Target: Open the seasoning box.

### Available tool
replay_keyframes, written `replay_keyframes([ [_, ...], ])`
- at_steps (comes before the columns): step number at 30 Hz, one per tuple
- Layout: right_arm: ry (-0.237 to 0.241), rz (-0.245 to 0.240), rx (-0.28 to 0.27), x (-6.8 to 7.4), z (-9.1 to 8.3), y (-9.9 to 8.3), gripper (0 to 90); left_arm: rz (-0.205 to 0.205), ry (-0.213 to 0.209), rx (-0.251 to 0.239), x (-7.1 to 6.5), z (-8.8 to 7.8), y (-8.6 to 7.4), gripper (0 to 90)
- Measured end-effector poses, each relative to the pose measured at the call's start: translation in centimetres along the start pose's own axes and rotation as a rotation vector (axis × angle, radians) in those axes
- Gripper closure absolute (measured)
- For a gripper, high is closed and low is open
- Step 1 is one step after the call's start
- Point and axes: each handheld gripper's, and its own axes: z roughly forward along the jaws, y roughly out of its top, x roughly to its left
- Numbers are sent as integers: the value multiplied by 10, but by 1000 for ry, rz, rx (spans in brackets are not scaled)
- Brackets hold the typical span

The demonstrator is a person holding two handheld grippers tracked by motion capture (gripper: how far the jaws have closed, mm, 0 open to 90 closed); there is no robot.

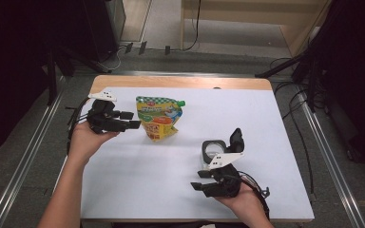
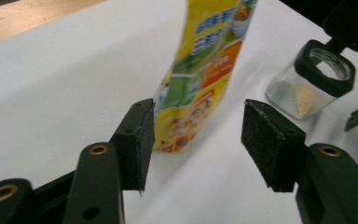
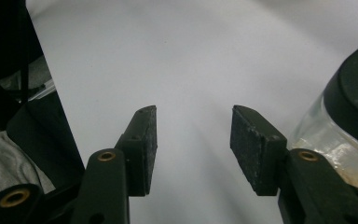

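Left gripper point(image 1: 134, 119) reaches at a standing pouch point(image 1: 159, 117); right gripper point(image 1: 198, 180) waits by a jar point(image 1: 214, 148).

The yellow-and-green pouch stands upright just ahead of the left jaws, its lower edge beside the tip of the near pad point(image 2: 140, 140) in the left gripper view, whether touching I cannot tell; the other pad point(image 2: 265, 142) stands well clear, so the jaws gape with nothing pressed between them. Beyond the far pad sits the glass jar with a black collar, a little pale powder inside, apart from the pouch. The table point(image 1: 275, 118) between them is bare white. The left hand point(image 1: 83, 140) holds its gripper level, pointing sideways at the pouch. The right hand point(image 1: 242, 202) rests low near the table's front edge; its jaws stand half apart over bare table, the jar just beside them.
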Motion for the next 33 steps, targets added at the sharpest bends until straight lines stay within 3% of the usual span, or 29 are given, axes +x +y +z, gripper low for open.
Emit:
replay_keyframes([
  [8, 8, 13, -13, 1, 7, 3, 520, 20, -1, 28, 4, 30, 5, 489],
  [14, 6, -4, -14, 5, 17, 17, 517, 52, -44, -18, 5, 38, 10, 554],
  [20, 17, -27, -9, 10, 29, 34, 512, 81, -73, -2, 7, 46, 15, 645],
  [24, 17, -43, -6, 13, 40, 41, 513, 65, -88, -22, 8, 49, 13, 693],
  [28, 21, -51, -13, 17, 48, 40, 520, 23, -121, -32, 11, 51, 12, 707],
  [33, 30, -42, -6, 18, 54, 34, 521, 19, -127, -39, 10, 53, 12, 745],
])
